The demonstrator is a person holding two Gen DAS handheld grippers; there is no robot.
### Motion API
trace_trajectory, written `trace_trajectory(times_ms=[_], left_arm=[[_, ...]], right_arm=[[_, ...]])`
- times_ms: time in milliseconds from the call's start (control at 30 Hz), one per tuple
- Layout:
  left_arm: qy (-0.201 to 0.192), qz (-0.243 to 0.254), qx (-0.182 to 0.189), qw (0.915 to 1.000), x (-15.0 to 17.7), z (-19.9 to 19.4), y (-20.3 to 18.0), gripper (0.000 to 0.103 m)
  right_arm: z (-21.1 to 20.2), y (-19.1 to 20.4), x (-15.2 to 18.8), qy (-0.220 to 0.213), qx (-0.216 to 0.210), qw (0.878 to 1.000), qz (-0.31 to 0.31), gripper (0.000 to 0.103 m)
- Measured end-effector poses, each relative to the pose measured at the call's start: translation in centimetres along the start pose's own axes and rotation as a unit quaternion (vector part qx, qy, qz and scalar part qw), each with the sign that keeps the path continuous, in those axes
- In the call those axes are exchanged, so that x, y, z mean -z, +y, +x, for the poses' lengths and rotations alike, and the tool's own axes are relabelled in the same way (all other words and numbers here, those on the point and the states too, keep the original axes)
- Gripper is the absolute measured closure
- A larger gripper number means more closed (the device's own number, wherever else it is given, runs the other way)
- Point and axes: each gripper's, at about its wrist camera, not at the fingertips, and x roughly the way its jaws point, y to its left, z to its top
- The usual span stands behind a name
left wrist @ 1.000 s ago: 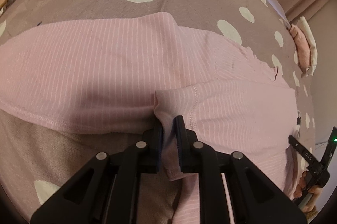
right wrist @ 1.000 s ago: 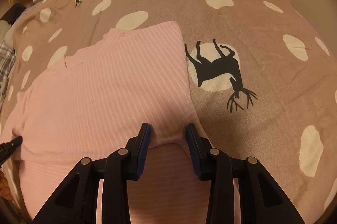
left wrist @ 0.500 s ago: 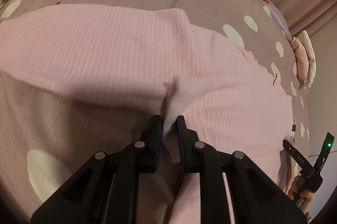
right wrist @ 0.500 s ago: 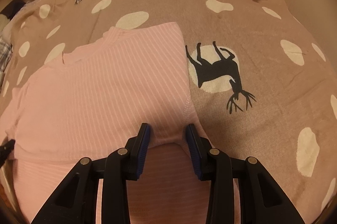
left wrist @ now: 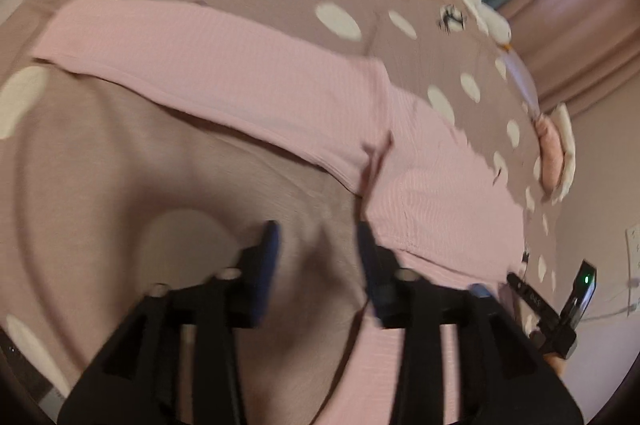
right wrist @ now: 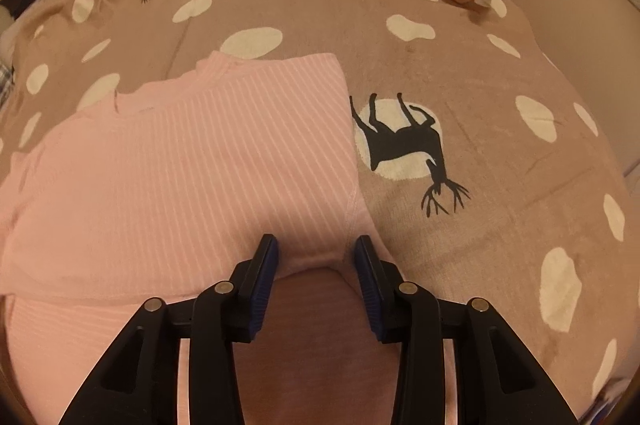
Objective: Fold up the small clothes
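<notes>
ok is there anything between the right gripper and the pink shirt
Nothing visible. The right gripper is open directly over the pink shirt, its fingers either side of the folded edge, with only the spotted blanket around it.

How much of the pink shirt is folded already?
One side of the pink striped shirt already looks folded in, leaving a straight edge beside the deer print. Nothing is in hand: the left gripper and right gripper are both open. The long sleeve lies spread out, unfolded.
</notes>
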Motion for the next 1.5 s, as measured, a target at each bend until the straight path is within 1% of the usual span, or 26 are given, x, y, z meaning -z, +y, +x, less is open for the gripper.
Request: trace_trajectory(times_ms=[33, 100, 133, 167, 200, 233, 267, 333, 400, 433, 500, 567, 633, 700, 767, 867, 900, 1000, 1067, 1133, 1200, 1300, 1367, 1400, 1433, 1500], left_arm=[[-0.014, -0.007, -0.005, 0.9999, -0.2, -0.8, 0.4, 0.041], [-0.042, -0.021, -0.011, 0.9988, -0.6, -2.4, 1.3, 0.037], [-0.056, -0.031, -0.015, 0.9978, -0.9, -3.3, 1.8, 0.03], [-0.069, -0.04, -0.018, 0.9967, -1.1, -3.9, 2.3, 0.026], [-0.083, -0.048, -0.022, 0.9952, -1.4, -4.5, 2.8, 0.019], [-0.096, -0.056, -0.028, 0.9934, -1.7, -5.0, 3.4, 0.013], [-0.105, -0.063, -0.037, 0.9918, -2.0, -5.4, 4.1, 0.011], [-0.113, -0.08, -0.049, 0.9892, -2.5, -5.8, 5.3, 0.01], [-0.115, -0.101, -0.053, 0.9867, -3.0, -5.9, 6.8, 0.01], [-0.118, -0.109, -0.053, 0.9856, -3.3, -6.0, 7.4, 0.01], [-0.125, -0.125, -0.06, 0.9824, -3.9, -6.1, 8.7, 0.01], [-0.131, -0.137, -0.07, 0.9793, -4.5, -6.3, 9.8, 0.01], [-0.136, -0.147, -0.079, 0.9766, -4.9, -6.6, 10.8, 0.01], [-0.139, -0.16, -0.082, 0.9738, -5.4, -6.7, 12.0, 0.011], [-0.144, -0.173, -0.078, 0.9713, -5.7, -6.6, 13.1, 0.012], [-0.143, -0.195, -0.082, 0.9669, -6.4, -6.1, 14.7, 0.013], [-0.143, -0.2, -0.081, 0.9659, -6.6, -5.9, 15.1, 0.014], [-0.133, -0.223, -0.077, 0.9626, -7.0, -4.5, 16.6, 0.028], [-0.137, -0.227, -0.076, 0.9611, -7.2, -4.0, 17.0, 0.03], [-0.151, -0.227, -0.075, 0.9591, -7.3, -4.0, 17.1, 0.03], [-0.156, -0.23, -0.074, 0.9579, -7.7, -3.7, 17.3, 0.03], [-0.168, -0.217, -0.07, 0.9589, -8.4, -3.1, 17.4, 0.03], [-0.175, -0.216, -0.077, 0.9574, -8.7, -2.8, 17.5, 0.035], [-0.179, -0.219, -0.078, 0.9559, -8.8, -2.8, 17.5, 0.043], [-0.18, -0.224, -0.076, 0.9548, -9.0, -2.5, 17.6, 0.059], [-0.174, -0.238, -0.071, 0.9531, -9.2, -2.0, 18.0, 0.083]], right_arm=[[-0.5, -0.1, 0.1, -0.003, -0.012, 1.0, 0.005, 0.05], [-1.9, -0.2, 0.3, -0.017, -0.039, 0.999, 0.015, 0.044], [-3.0, -0.1, 0.3, -0.026, -0.051, 0.998, 0.017, 0.038], [-3.9, 0.0, 0.4, -0.036, -0.057, 0.998, 0.016, 0.034], [-4.8, 0.2, 0.5, -0.047, -0.059, 0.997, 0.014, 0.025], [-6.0, 0.4, 0.6, -0.065, -0.061, 0.996, 0.012, 0.021], [-7.3, 0.6, 0.7, -0.085, -0.064, 0.994, 0.008, 0.019], [-9.5, 1.1, 1.0, -0.112, -0.076, 0.991, -0.002, 0.01], [-11.3, 1.4, 1.4, -0.133, -0.089, 0.987, -0.006, 0.007], [-12.3, 1.5, 1.8, -0.148, -0.1, 0.984, -0.01, 0.007], [-13.5, 1.4, 2.3, -0.161, -0.119, 0.98, -0.013, 0.007], [-14.5, 1.2, 2.6, -0.166, -0.141, 0.976, -0.007, 0.006], [-15.0, 1.1, 2.6, -0.161, -0.16, 0.974, 0.004, 0.003], [-15.7, 1.1, 2.8, -0.16, -0.184, 0.97, 0.012, 0.002], [-16.6, 1.2, 3.2, -0.169, -0.19, 0.967, 0.015, 0.002], [-17.3, 1.2, 3.7, -0.184, -0.176, 0.967, 0.022, 0.002], [-17.4, 1.1, 3.9, -0.187, -0.172, 0.967, 0.025, 0.002], [-17.0, 1.1, 4.0, -0.182, -0.166, 0.969, 0.032, 0.002], [-16.6, 1.1, 4.0, -0.173, -0.163, 0.971, 0.031, 0.002], [-16.6, 0.9, 4.2, -0.172, -0.153, 0.972, 0.034, 0.002], [-16.6, 0.7, 4.3, -0.174, -0.151, 0.972, 0.04, 0.003], [-16.4, 0.3, 4.3, -0.169, -0.158, 0.971, 0.054, 0.002], [-16.1, 0.2, 4.4, -0.162, -0.164, 0.971, 0.06, 0.002], [-15.9, 0.2, 4.4, -0.157, -0.163, 0.972, 0.062, 0.002], [-15.8, 0.3, 4.4, -0.152, -0.16, 0.973, 0.062, 0.002], [-15.5, 0.4, 4.6, -0.146, -0.155, 0.975, 0.06, 0.002]])
